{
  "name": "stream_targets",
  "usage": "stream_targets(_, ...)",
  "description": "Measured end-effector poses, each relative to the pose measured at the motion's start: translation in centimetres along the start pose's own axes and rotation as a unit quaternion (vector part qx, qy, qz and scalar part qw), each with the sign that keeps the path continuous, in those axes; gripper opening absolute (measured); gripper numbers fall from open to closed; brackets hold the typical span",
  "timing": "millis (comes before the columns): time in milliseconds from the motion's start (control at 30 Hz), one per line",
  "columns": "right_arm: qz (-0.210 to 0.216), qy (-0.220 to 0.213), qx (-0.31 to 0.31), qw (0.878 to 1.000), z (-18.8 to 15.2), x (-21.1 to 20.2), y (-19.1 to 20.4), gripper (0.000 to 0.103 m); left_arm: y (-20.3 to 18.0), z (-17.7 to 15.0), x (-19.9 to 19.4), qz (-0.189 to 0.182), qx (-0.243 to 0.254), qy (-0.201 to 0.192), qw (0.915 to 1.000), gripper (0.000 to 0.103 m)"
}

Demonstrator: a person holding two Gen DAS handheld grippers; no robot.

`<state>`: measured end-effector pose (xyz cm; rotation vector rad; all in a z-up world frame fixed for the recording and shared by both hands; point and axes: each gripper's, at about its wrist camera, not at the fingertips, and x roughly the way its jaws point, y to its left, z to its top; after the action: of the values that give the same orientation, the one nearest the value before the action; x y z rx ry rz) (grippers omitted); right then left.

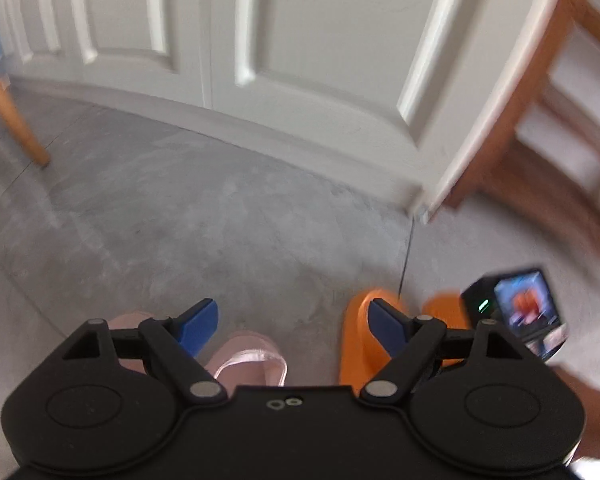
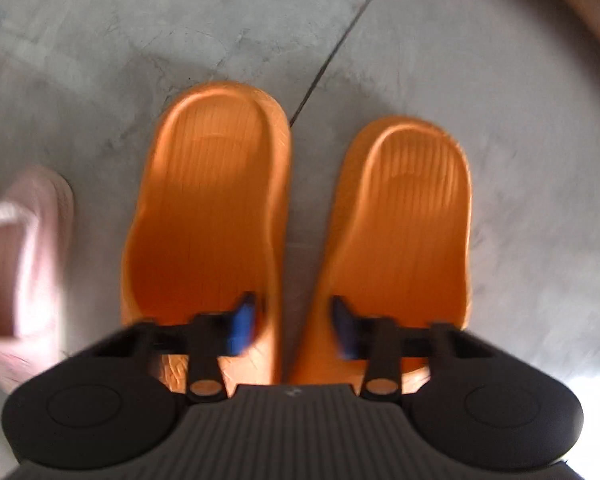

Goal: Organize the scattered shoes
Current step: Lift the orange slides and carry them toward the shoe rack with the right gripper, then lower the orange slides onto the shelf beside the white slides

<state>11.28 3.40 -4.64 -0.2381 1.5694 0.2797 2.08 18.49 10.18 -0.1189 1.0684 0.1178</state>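
Note:
Two orange slippers stand side by side on the grey floor, the left one (image 2: 208, 208) and the right one (image 2: 404, 232). My right gripper (image 2: 294, 320) is open above their near ends, one blue finger over each slipper, holding nothing. A pink slipper (image 2: 24, 248) lies to their left. My left gripper (image 1: 292, 328) is open and empty above the floor, with the pink slipper (image 1: 252, 356) just below it. The left orange slipper (image 1: 360, 336) and the right gripper's body (image 1: 516, 312) show to its right.
White panelled doors (image 1: 300, 60) close off the floor ahead. A wooden chair (image 1: 548, 128) stands at the right and a wooden leg (image 1: 16, 120) at the left. A floor joint (image 2: 332, 56) runs past the orange slippers.

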Motion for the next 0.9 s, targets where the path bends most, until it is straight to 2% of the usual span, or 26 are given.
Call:
stream_targets(133, 0.024, -0.005, 0.044, 0.999, -0.9, -0.5, -2.5, 0.019, -1.4, 0.0, 1.8, -0.002, 0.024, 0.025, 0.9994, 0.081)
stream_targets(233, 0.037, -0.013, 0.084, 0.996, -2.6, -1.5, -4.2, 0.019, -2.4, 0.5, 1.3, -0.01, 0.035, 0.019, 0.9992, 0.081)
stream_targets(433, 0.099, -0.054, 0.196, 0.974, -6.8, -6.5, -7.7, 0.019, -5.6, 2.0, -1.8, -0.03, 0.084, 0.001, 0.996, 0.081)
stream_targets(500, 0.111, -0.073, 0.222, 0.966, -7.7, -9.2, -8.6, 0.019, -7.3, 4.0, -4.7, -0.046, 0.099, -0.012, 0.9939, 0.081)
stream_targets(600, 0.116, -0.118, 0.239, 0.957, -8.6, -15.9, -10.0, 0.019, -9.3, 7.0, -8.9, -0.066, 0.109, -0.039, 0.991, 0.081)
stream_targets(633, 0.116, -0.135, 0.242, 0.954, -8.7, -19.0, -10.6, 0.019, -10.3, 8.7, -11.3, -0.075, 0.111, -0.057, 0.9894, 0.081)
stream_targets(767, 0.104, -0.21, 0.239, 0.942, -8.5, -32.8, -13.2, 0.019, -13.0, 14.8, -20.3, -0.106, 0.102, -0.125, 0.9812, 0.081)
stream_targets(900, 0.09, -0.293, 0.227, 0.925, -8.1, -47.2, -15.7, 0.019, -15.0, 20.4, -29.5, -0.134, 0.08, -0.196, 0.9681, 0.082)
